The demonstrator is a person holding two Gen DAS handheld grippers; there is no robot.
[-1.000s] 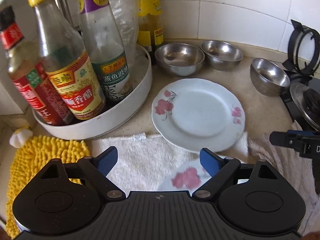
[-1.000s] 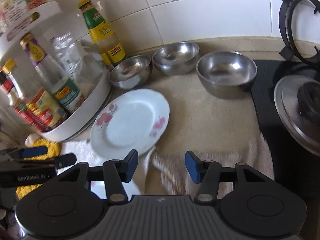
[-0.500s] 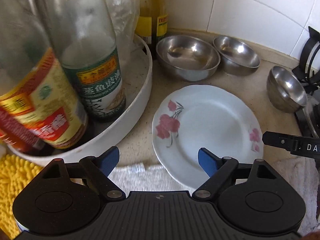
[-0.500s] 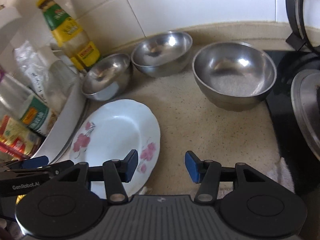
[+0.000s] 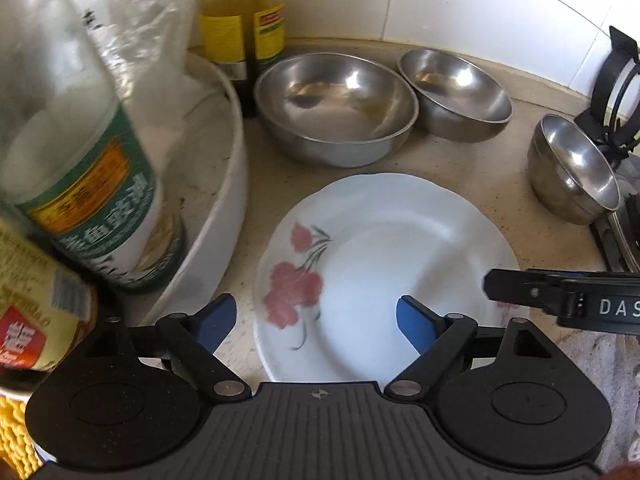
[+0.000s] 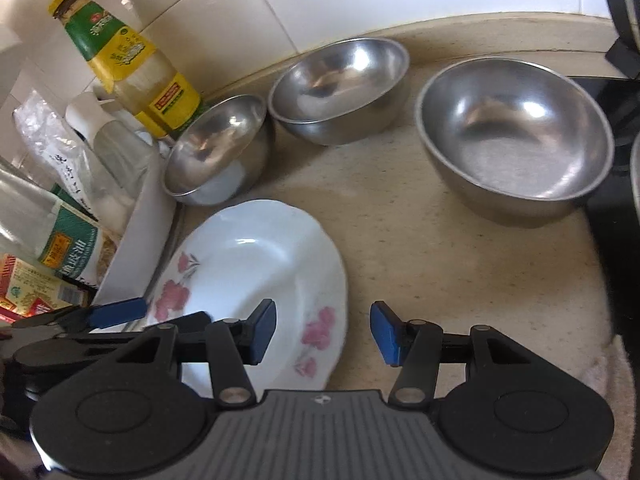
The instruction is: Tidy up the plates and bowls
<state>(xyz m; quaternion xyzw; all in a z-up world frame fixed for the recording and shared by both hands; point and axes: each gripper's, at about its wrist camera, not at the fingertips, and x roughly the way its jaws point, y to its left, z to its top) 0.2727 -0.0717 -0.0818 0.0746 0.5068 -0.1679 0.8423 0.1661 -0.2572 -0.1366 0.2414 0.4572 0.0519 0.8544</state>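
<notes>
A white plate [image 5: 384, 264] with pink flowers lies on the beige counter; it also shows in the right wrist view [image 6: 248, 276]. Three steel bowls stand behind it: one nearest the bottles [image 5: 336, 112] [image 6: 216, 152], a middle one [image 5: 456, 92] [image 6: 340, 88], and one by the stove [image 5: 572, 168] [image 6: 516, 136]. My left gripper [image 5: 316, 320] is open and empty over the plate's near left part. My right gripper [image 6: 324, 334] is open and empty over the plate's right rim; one of its fingers [image 5: 520, 290] shows in the left wrist view.
A white round rack [image 5: 224, 200] with sauce bottles [image 5: 92, 184] stands left of the plate. A yellow-labelled bottle [image 6: 128, 64] stands by the tiled wall. The black stove [image 6: 616, 92] is at the right. A towel [image 5: 600, 356] lies near the front right.
Both grippers have moved forward toward the plate and bowls, which now look closer and larger. The towels and the second plate have dropped out of view. Both grippers stay open.
</notes>
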